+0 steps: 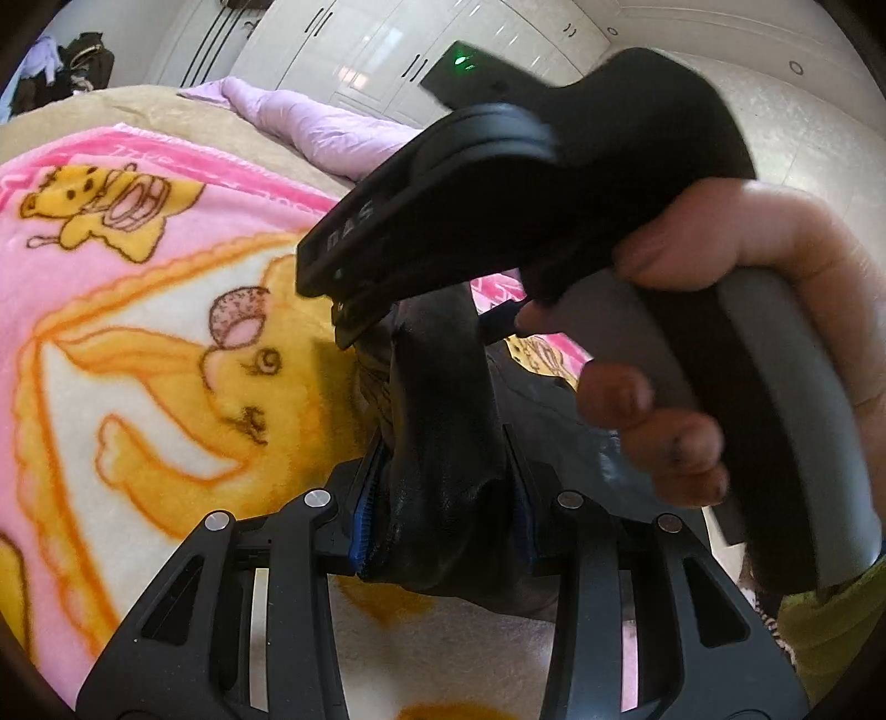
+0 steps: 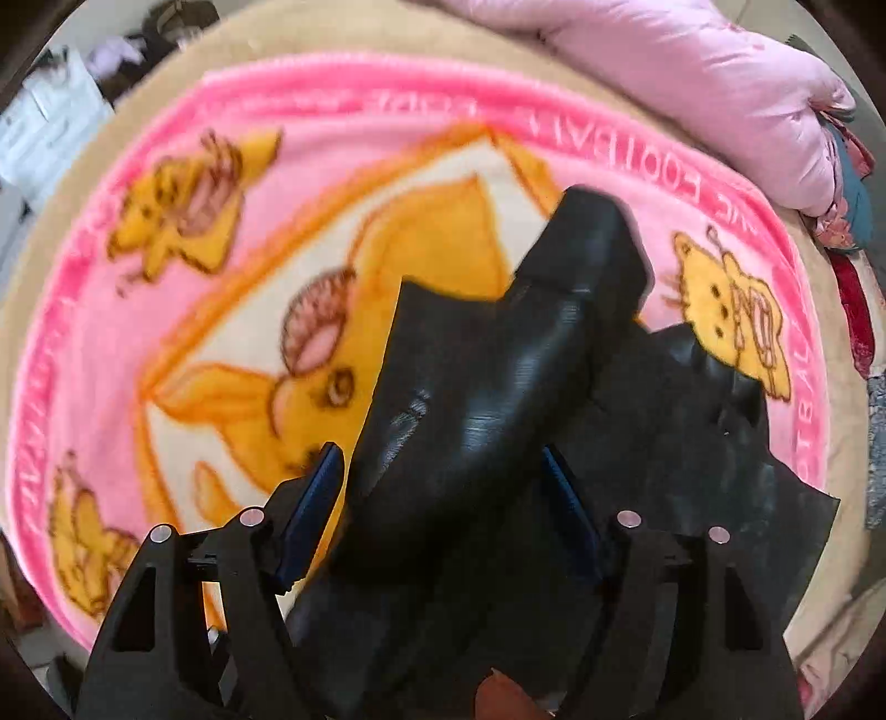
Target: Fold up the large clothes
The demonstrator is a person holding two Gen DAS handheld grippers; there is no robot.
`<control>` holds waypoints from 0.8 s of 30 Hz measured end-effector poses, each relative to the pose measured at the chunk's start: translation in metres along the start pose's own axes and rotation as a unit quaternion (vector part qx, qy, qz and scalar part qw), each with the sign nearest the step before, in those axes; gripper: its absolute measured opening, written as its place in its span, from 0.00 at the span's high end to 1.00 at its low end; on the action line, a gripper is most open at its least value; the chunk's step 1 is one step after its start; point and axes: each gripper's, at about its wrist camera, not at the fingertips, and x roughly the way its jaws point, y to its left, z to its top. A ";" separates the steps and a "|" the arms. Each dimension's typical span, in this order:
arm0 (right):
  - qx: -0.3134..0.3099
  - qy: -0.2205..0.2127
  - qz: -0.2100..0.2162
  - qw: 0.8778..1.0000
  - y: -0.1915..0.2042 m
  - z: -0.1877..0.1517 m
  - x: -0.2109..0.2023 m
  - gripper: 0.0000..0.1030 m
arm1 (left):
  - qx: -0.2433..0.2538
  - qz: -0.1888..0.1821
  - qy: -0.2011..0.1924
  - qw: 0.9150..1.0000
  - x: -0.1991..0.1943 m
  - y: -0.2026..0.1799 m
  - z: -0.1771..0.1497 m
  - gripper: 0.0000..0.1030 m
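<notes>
A black, leather-like garment (image 2: 692,443) lies on a pink cartoon blanket (image 2: 277,166), with one thick fold (image 2: 470,399) raised off it. In the left wrist view my left gripper (image 1: 443,459) is shut on a bunched part of that garment (image 1: 443,387), both blue pads pressing it. My right gripper (image 2: 440,451) points steeply down over the garment with its jaws wide apart. The raised fold runs between them, and the pads do not press it. The right gripper's black housing (image 1: 498,194) fills the top of the left wrist view, held by a person's hand (image 1: 720,232).
The blanket (image 1: 138,332) covers a bed with a beige sheet (image 2: 332,33). A lilac quilt (image 2: 692,83) is bunched at the far edge, with other clothes (image 2: 853,210) beside it. White wardrobe doors (image 1: 387,44) stand behind, and a pile of clothes (image 1: 83,61) at the far left.
</notes>
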 end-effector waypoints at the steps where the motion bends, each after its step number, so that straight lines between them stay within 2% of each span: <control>1: -0.001 0.005 -0.007 1.000 0.002 0.000 0.005 0.31 | -0.001 0.001 0.000 1.000 0.000 0.001 0.000 0.71; 3: -0.003 0.013 -0.018 1.000 0.005 0.000 0.014 0.32 | -0.008 0.000 0.005 1.000 0.002 0.004 -0.001 0.71; 5: -0.008 0.010 -0.025 1.000 0.006 -0.001 0.020 0.40 | -0.010 -0.002 0.006 1.000 0.003 0.006 -0.001 0.71; 7: -0.003 0.002 -0.008 1.000 0.000 -0.002 0.024 0.57 | -0.004 -0.005 0.003 1.000 0.002 0.004 0.000 0.69; 8: -0.003 -0.008 0.002 1.000 -0.003 -0.005 0.023 0.61 | 0.000 -0.012 0.001 1.000 -0.001 0.000 0.001 0.68; 10: 0.002 -0.029 0.024 0.999 -0.011 -0.009 0.015 0.71 | 0.011 -0.022 -0.008 1.000 -0.008 -0.008 0.004 0.59; 11: 0.007 -0.040 0.037 0.998 -0.016 -0.012 0.010 0.73 | 0.016 -0.028 -0.013 0.999 -0.013 -0.013 0.005 0.55; 12: 0.013 -0.052 0.053 0.997 -0.023 -0.015 0.004 0.76 | 0.022 -0.039 -0.020 0.999 -0.019 -0.020 0.006 0.42; 13: 0.023 -0.069 0.073 0.995 -0.033 -0.020 -0.006 0.78 | 0.029 -0.043 -0.023 0.998 -0.023 -0.025 0.006 0.34; 15: 0.035 -0.096 0.100 0.990 -0.050 -0.028 -0.023 0.80 | 0.044 -0.052 -0.028 0.997 -0.032 -0.038 0.007 0.32; 18: 0.074 -0.144 0.151 0.975 -0.094 -0.046 -0.056 0.82 | 0.048 -0.064 -0.034 0.996 -0.042 -0.053 0.008 0.24; 21: 0.105 -0.177 0.176 0.963 -0.131 -0.063 -0.080 0.82 | 0.055 -0.077 -0.040 0.995 -0.048 -0.065 0.009 0.17; 24: 0.138 -0.207 0.192 0.949 -0.171 -0.089 -0.098 0.82 | 0.057 -0.081 -0.035 0.994 -0.045 -0.072 0.010 0.16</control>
